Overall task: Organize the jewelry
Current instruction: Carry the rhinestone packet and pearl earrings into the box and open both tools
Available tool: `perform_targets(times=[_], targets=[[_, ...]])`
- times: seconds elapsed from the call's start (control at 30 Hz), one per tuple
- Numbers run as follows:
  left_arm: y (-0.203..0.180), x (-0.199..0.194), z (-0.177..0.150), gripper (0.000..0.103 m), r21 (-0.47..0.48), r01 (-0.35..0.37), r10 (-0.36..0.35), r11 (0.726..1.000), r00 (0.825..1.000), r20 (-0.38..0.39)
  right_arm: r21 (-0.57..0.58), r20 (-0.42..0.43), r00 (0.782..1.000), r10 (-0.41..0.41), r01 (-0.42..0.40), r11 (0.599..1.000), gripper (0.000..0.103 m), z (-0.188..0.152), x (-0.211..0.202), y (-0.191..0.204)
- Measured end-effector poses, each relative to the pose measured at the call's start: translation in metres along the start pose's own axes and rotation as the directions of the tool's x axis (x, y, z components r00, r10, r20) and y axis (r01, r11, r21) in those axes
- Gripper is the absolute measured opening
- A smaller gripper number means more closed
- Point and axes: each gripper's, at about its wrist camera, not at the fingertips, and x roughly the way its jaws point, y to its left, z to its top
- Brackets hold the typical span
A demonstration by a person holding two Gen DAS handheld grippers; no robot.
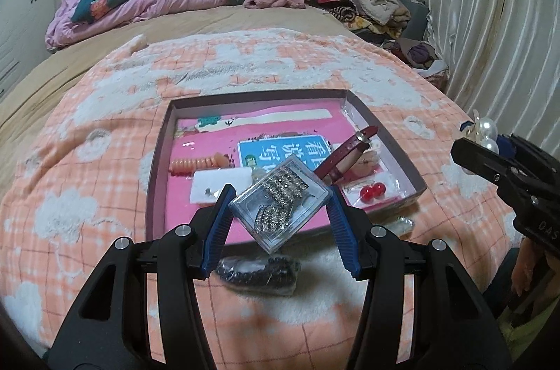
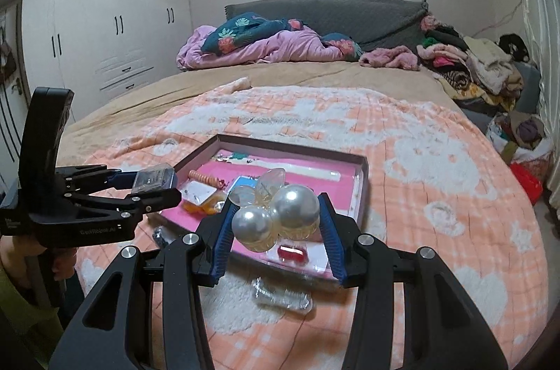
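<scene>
Jewelry tray lies on the blanket, near its front edge. Left gripper clamps a clear box of rhinestones above the tray's near rim; right gripper clamps a pearl hair clip likewise.

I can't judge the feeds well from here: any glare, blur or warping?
Left wrist view: sharp centre, clear case glints a little, bed edges bow from fisheye. Right wrist view: ceiling-light glare on the wardrobe doors and pearls; small packet below looks smeared.
</scene>
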Motion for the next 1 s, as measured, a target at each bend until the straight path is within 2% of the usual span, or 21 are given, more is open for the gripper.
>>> perform_targets(times=[0.23,0.53,0.8,1.0], targets=[[-0.001,0.001,0.017,0.045,-0.001,0.000,0.000,1.000,0.999,0.034,-0.018,0.011,1.000,-0.019,0.019,1.000,0.044,0.025,0.011,-0.001],[-0.003,0.022,0.031,0.045,-0.006,-0.004,0.005,1.000,1.000,0.019,0.066,0.001,1.000,-0.008,0.008,0.998,0.044,0.045,0.028,-0.030],[-0.007,0.048,0.028,0.045,-0.014,0.008,-0.008,1.000,1.000,-0.030,0.168,-0.037,0.999,0.001,0.005,0.986,0.044,0.021,0.043,-0.060],[-0.011,0.067,0.017,0.045,-0.001,0.025,-0.025,1.000,0.996,-0.089,0.155,-0.114,0.993,0.008,0.010,0.988,0.044,0.001,0.060,-0.060]])
